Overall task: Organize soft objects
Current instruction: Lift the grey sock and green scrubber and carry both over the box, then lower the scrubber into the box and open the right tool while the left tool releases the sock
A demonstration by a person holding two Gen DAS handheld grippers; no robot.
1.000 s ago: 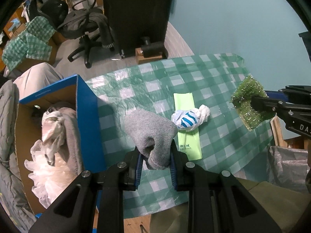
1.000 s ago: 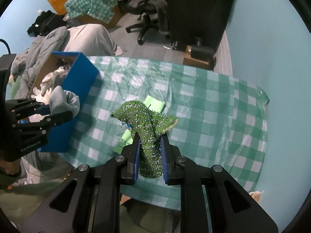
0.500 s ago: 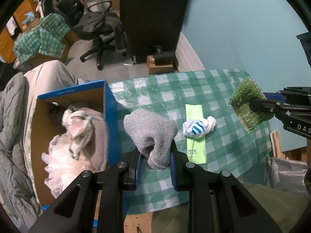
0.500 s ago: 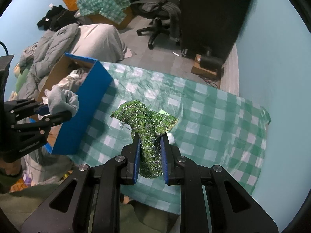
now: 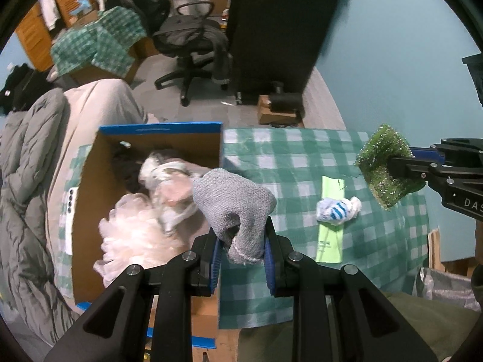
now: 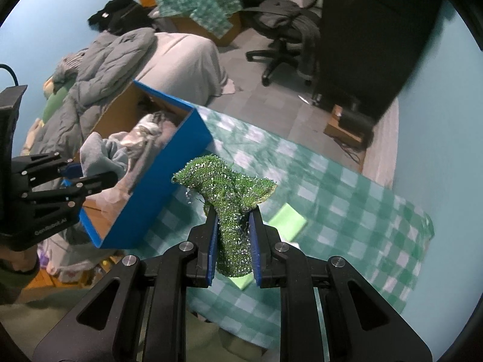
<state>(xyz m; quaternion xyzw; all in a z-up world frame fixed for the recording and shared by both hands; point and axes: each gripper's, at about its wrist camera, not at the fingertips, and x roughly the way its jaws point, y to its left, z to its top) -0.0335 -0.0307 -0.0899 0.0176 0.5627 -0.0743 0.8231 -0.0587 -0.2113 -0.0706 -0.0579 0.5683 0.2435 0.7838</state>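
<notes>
My left gripper (image 5: 243, 249) is shut on a grey knit cloth (image 5: 234, 202) and holds it over the right wall of the blue cardboard box (image 5: 160, 128). The box holds several soft items, among them a white frilly one (image 5: 132, 235). My right gripper (image 6: 232, 233) is shut on a sparkly green cloth (image 6: 226, 187) above the checked table, right of the box (image 6: 169, 175). The left gripper and grey cloth also show in the right wrist view (image 6: 99, 157). A white and blue striped bundle (image 5: 338, 209) lies on a light green pad (image 5: 330, 211).
The table wears a green checked cloth (image 5: 286, 157). Grey bedding (image 5: 27, 181) lies left of the box. An office chair (image 5: 190, 45) and a black cabinet (image 5: 277, 30) stand on the floor beyond. The teal wall (image 5: 392, 60) runs along the table's right side.
My left gripper has carried the grey cloth leftward from over the table to the box. My right gripper has moved left toward the box with the green cloth.
</notes>
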